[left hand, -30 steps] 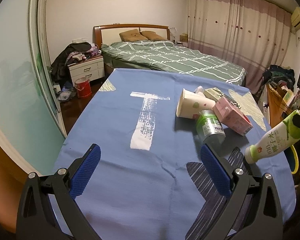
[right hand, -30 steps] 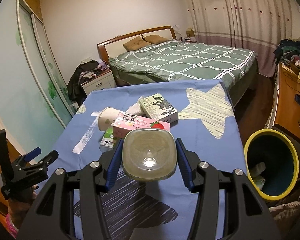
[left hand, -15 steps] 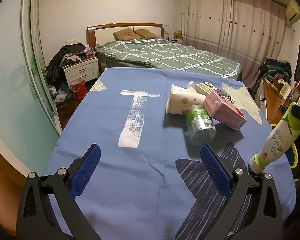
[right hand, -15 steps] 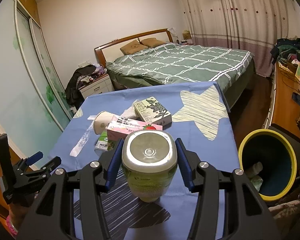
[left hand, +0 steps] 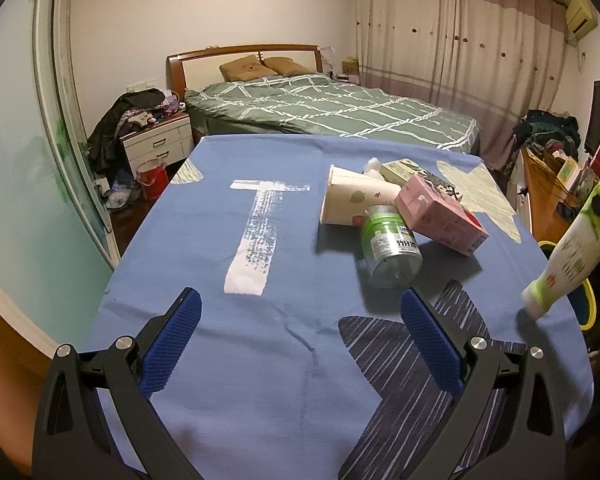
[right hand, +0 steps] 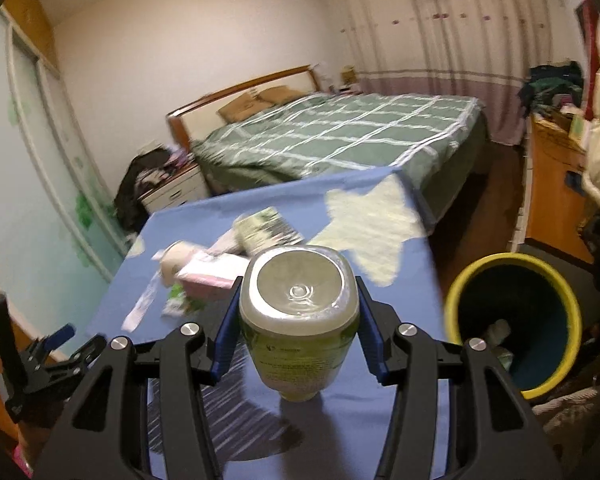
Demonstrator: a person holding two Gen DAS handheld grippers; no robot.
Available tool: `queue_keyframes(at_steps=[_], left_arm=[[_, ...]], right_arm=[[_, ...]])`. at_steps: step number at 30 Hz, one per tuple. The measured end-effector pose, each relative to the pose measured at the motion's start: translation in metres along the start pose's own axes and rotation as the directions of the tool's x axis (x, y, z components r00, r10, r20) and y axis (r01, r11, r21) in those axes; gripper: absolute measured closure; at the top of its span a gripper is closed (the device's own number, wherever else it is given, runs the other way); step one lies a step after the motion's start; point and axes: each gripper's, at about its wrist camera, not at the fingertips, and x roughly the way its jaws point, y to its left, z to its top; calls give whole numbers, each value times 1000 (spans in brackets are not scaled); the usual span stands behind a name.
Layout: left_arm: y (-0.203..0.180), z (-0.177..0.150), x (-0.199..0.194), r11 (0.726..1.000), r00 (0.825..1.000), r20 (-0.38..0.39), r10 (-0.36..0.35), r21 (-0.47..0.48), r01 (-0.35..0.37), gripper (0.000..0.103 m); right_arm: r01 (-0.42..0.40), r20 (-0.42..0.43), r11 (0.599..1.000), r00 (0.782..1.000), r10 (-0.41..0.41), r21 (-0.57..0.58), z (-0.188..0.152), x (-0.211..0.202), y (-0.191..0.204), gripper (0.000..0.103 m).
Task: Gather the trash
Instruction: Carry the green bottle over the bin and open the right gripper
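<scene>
My right gripper is shut on a green and white plastic bottle, held cap down above the table's right edge; the bottle also shows in the left wrist view. A yellow-rimmed bin stands on the floor to the right of it. My left gripper is open and empty over the near part of the blue tablecloth. Ahead of it lie a paper cup, a green-labelled bottle, a pink carton and a green carton.
A bed stands beyond the table. A nightstand piled with clothes and a red bucket are at the back left. A wooden desk is to the right, near the bin. A glass sliding door is on the left.
My right gripper has carried the bottle to the right, toward the bin, and tipped it cap down. The left gripper stays open over the cloth, drawn back slightly.
</scene>
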Motion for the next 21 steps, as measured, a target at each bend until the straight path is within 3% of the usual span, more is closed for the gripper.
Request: queue_keyframes(at_steps=[6, 11, 17, 21], left_arm=[[-7, 1, 4, 1000, 1000, -8, -8, 13, 8, 5], [-21, 1, 11, 999, 999, -25, -31, 37, 32, 5], [-40, 3, 22, 996, 997, -55, -59, 65, 63, 5], [-52, 7, 28, 993, 995, -63, -77, 82, 82, 5]], right_arm=[[185, 42, 978, 981, -189, 91, 9, -10, -61, 53], [362, 8, 919, 930, -368, 157, 11, 3, -120, 53], [451, -51, 875, 892, -449, 177, 7, 21, -167, 53], [480, -49, 857, 876, -480, 186, 3, 22, -181, 40]])
